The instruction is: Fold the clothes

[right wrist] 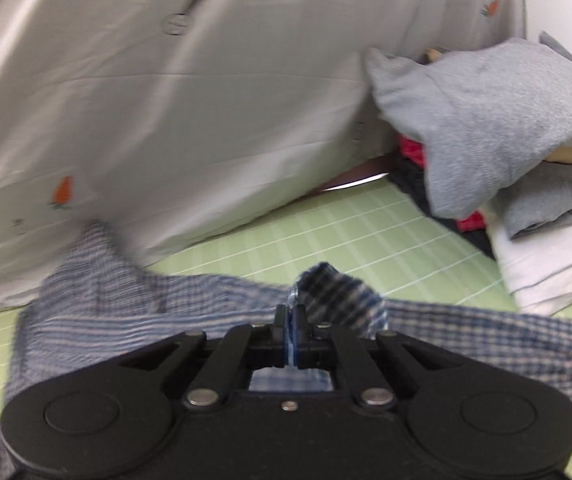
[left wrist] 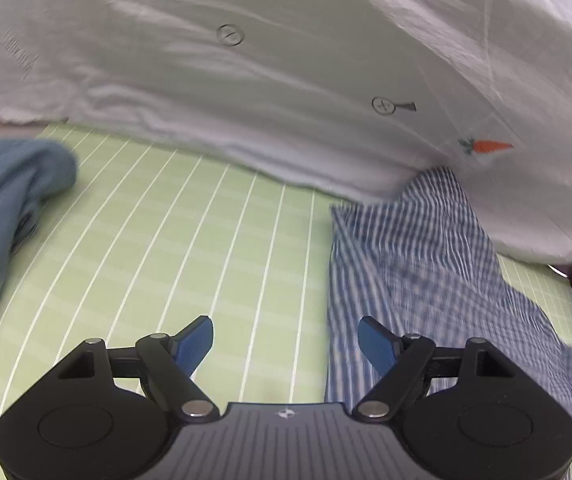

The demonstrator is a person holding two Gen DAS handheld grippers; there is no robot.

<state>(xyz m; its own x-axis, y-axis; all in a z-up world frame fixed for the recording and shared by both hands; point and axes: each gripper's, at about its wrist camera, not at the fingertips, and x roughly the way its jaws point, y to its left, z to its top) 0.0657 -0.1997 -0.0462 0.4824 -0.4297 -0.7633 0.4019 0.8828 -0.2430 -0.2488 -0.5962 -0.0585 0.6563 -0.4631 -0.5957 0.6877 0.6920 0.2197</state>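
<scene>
Pinching the checked shirt [right wrist: 214,304] at a bunched edge, your right gripper [right wrist: 291,320] is clamped tight; thin, limp cloth, probably light. Left gripper [left wrist: 286,344] gapes empty.

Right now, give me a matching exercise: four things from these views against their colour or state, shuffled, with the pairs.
Things:
1. left hand-held gripper
2. right hand-held gripper
3. mat
4. sheet

Descriptions:
A. green with white grid lines
B. shut on the checked shirt
C. white with small carrot prints
D. open, holding nothing

Pairs: 1-D, 2-B, 3-A, 4-C
</scene>
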